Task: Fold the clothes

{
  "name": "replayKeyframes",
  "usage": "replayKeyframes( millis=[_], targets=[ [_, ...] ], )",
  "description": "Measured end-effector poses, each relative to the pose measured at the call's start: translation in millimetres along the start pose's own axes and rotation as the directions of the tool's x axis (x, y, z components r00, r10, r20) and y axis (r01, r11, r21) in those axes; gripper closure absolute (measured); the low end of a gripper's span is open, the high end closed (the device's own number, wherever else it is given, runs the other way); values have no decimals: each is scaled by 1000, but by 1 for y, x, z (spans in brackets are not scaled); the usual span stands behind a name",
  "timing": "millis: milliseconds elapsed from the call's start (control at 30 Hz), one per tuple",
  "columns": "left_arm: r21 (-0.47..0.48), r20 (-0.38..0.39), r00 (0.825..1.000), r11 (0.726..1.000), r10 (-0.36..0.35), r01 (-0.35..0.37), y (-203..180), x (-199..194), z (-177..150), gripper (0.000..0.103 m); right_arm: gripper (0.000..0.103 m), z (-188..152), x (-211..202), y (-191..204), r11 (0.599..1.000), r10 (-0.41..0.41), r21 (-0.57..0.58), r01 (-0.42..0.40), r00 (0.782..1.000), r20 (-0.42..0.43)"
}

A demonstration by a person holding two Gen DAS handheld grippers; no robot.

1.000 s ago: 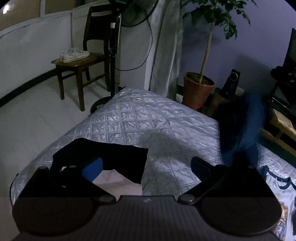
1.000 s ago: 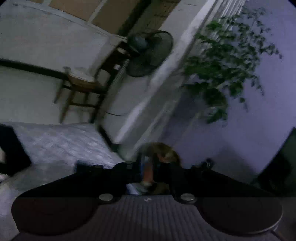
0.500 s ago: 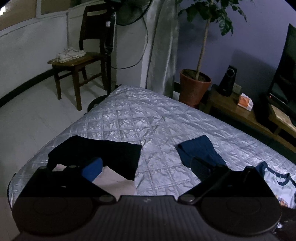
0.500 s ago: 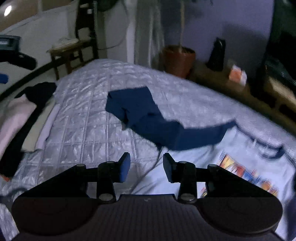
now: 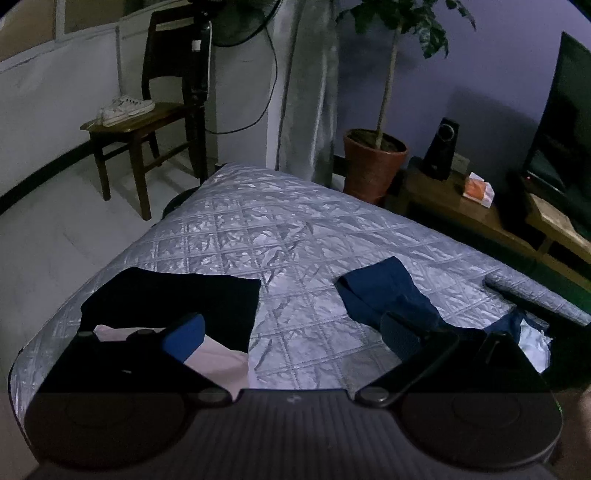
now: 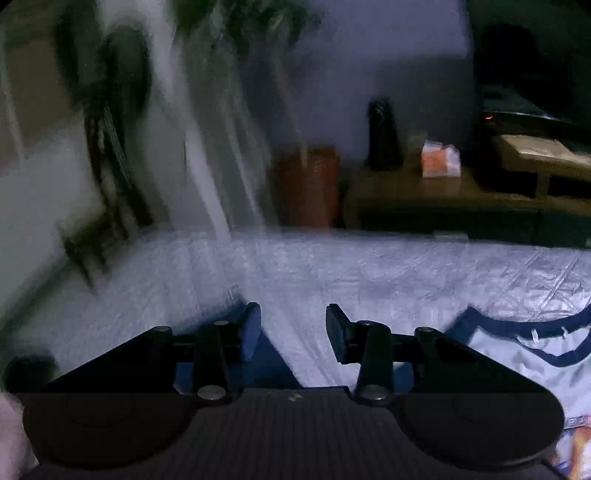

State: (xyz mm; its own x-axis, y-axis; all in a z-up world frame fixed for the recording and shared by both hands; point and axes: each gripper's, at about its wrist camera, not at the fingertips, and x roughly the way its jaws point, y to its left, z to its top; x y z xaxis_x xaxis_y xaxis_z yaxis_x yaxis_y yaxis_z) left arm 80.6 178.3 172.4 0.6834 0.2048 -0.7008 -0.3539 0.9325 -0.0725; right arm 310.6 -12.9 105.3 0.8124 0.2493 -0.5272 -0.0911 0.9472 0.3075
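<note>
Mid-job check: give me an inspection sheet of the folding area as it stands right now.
Surface: silver quilted cover, wrinkled.
Job's things: black garment on pale folded clothes at left; navy garment crumpled in the middle; white shirt with navy collar spread at right.
Clutter: nothing seen on the cover.
Grippers: left gripper open wide, empty; right gripper opening, nothing between its fingers, over the navy garment's edge; its view is motion-blurred.
Cables: black cord hanging from the fan.
Surroundings: chair bearing white sneakers, potted plant, speaker, orange pack on a low wooden unit.
</note>
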Motion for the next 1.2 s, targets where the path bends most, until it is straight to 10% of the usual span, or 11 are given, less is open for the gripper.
replayKeyframes(
  millis=[233,533,700,833,1000,1200],
  targets=[
    [11,-7,1000,1000,-8,8,-7,1,-3,2,36,-89,-75,29,951,-85,-309,5,965,-247],
    [92,-45,997,993,-66,70,-38,3,-16,2,40,-203,-147,54,943,-163,-331,44,926,-341],
    [150,-51,995,984,-85,92,-56,1,-25,2,66,-189,-165,50,968,137,-122,-220,868,-477],
    [188,-67,993,976,-100,111,-69,2,-33,2,59,-170,-212,21,961,-50,-269,-67,912,-406],
    [241,-94,985,957,-142,161,-87,0,-44,2,29,-156,-288,-84,951,-305,-147,271,896,-324],
    [307,-185,961,917,-205,255,-116,1,-72,2,27,-191,-338,-186,937,-263,128,325,897,-356]
  ],
)
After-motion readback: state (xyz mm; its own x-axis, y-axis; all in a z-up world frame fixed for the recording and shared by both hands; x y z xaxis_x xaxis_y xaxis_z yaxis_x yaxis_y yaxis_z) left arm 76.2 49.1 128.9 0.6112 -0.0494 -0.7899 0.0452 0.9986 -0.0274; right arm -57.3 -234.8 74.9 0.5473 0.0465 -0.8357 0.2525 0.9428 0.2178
